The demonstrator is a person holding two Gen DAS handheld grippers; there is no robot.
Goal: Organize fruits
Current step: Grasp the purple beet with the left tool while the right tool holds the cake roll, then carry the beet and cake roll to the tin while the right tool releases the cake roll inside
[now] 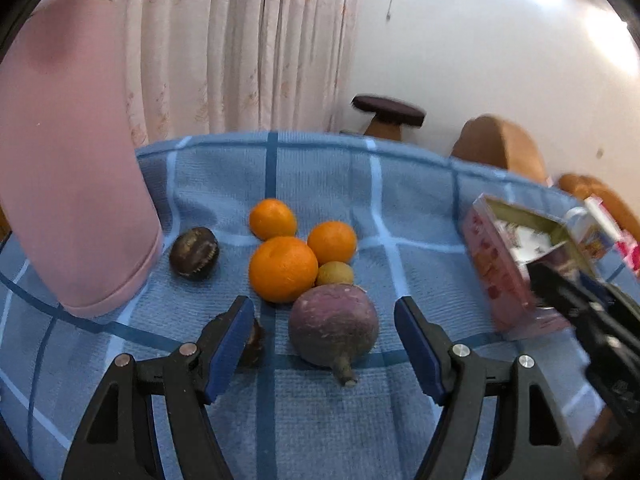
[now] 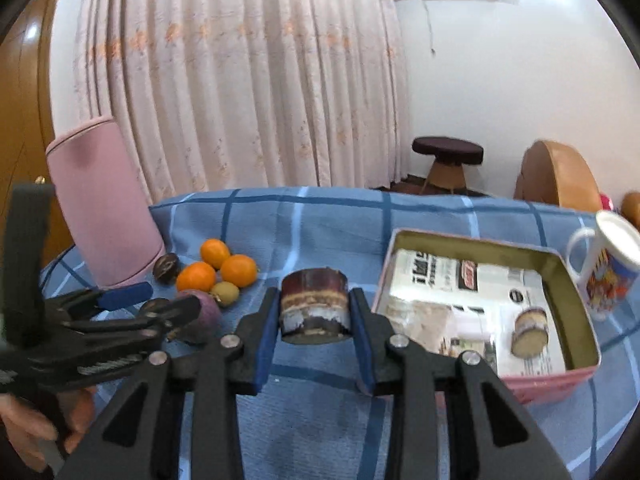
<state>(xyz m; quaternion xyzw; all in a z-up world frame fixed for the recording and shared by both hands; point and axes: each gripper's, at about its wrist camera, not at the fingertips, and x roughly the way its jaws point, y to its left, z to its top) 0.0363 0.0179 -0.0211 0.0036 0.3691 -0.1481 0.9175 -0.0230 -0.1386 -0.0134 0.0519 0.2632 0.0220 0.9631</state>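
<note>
Three oranges (image 1: 283, 269), a small yellow-green fruit (image 1: 335, 274), a purple round fruit with a stem (image 1: 333, 326) and a dark wrinkled fruit (image 1: 194, 253) lie on the blue checked cloth (image 1: 320, 420). My left gripper (image 1: 324, 346) is open, its blue pads on either side of the purple fruit. Another dark piece (image 1: 253, 342) shows behind the left pad. My right gripper (image 2: 314, 330) is shut on a layered brown cylinder piece (image 2: 314, 304), held above the cloth left of a pink tin (image 2: 576, 372). A similar piece (image 2: 529, 333) lies in the tin.
A pink container (image 1: 76, 160) stands at the left of the fruit (image 2: 100, 200). A printed mug (image 2: 610, 268) stands right of the tin. A stool (image 2: 447, 156) and wooden chair (image 2: 556, 176) are beyond the table, before a curtain.
</note>
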